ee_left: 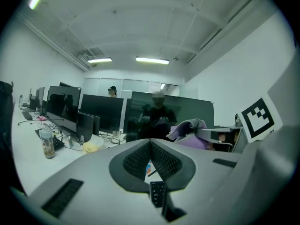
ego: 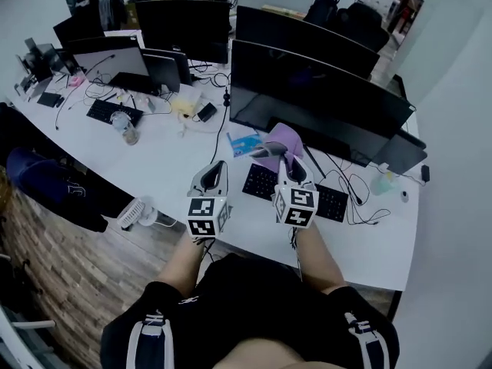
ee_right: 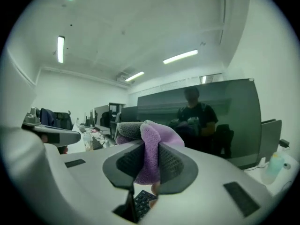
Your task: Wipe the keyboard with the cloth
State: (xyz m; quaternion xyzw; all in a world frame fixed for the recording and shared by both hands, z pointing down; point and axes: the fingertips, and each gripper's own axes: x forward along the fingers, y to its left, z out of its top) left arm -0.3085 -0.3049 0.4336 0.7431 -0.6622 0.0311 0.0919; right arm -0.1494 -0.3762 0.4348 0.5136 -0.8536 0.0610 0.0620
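A long white tabletop (ego: 173,171) sweeps from the upper left of the head view to the lower right, lined with dark monitors; the widest monitor (ego: 315,102) fills the centre right. Below its lower edge lies the black keyboard (ego: 260,181), partly covered by the right gripper (ego: 286,158). That gripper's fingers are clamped on the purple cloth (ego: 275,140), which bunches up above the fingertips near the keyboard's far edge; in the right gripper view the cloth (ee_right: 152,135) fills the gap between the fingers, with keyboard keys (ee_right: 143,200) showing beneath. The left gripper (ego: 218,166), just left of the keyboard, has its fingers (ee_left: 164,161) pressed together with nothing between them.
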